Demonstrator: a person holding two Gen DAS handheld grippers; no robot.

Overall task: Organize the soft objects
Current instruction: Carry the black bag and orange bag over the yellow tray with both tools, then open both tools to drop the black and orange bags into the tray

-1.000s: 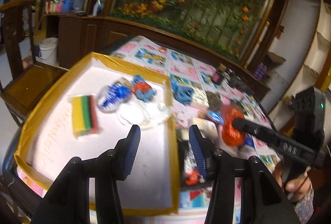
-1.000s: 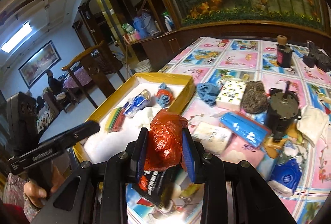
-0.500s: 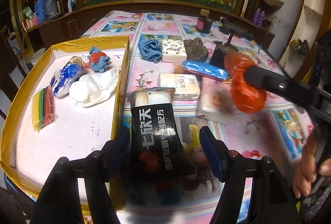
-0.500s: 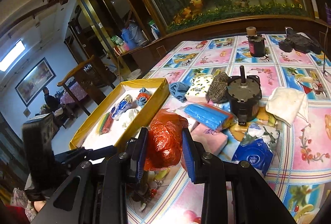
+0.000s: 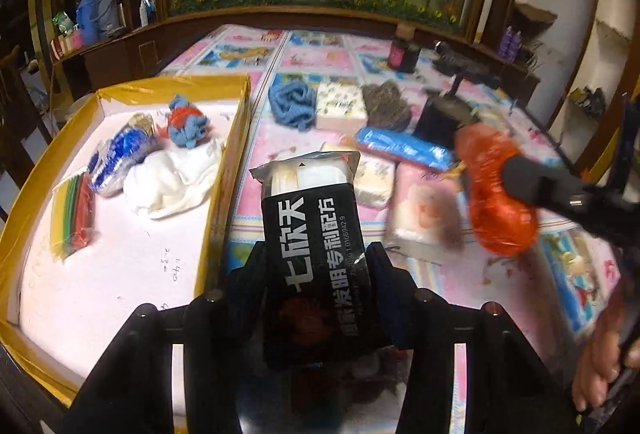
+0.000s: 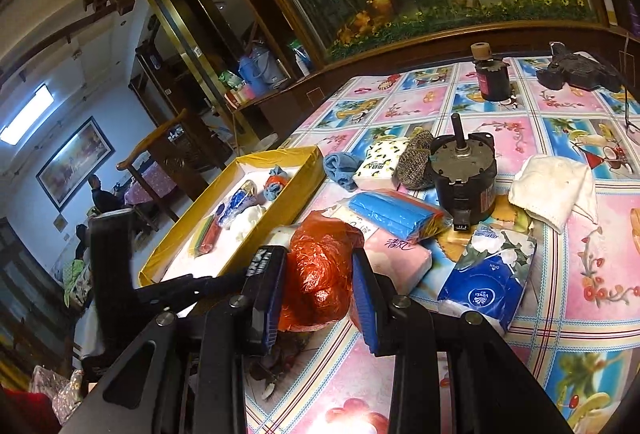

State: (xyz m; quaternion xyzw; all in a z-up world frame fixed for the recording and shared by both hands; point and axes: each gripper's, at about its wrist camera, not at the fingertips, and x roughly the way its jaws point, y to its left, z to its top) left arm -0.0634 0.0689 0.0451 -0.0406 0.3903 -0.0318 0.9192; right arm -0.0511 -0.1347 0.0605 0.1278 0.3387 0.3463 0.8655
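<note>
both tongs carry a soft thing beside the yellow tray

we see the left tongs clamped on a black plastic packet with white printed characters, which stands between the two fingers and is lifted above the worktop with the pink and blue picture cloth, just beside the right wall of the shallow yellow cardboard tray with white floor. the right tongs are clamped on a crumpled orange-red plastic bag, held above the worktop near the tray.

inside the tray lie a striped green, yellow and red flat pack, a blue and white wrapped bundle, a white crumpled cloth and a small blue and red knitted piece. the bundle and the knitted piece touch the white cloth.

on the worktop we see a blue folded towel, a white tissue pack with small prints, a dark grey knitted piece, a long blue plastic pack, a pink tissue pack, a blue and white tissue pack and a black metal motor with upright shaft.
</note>
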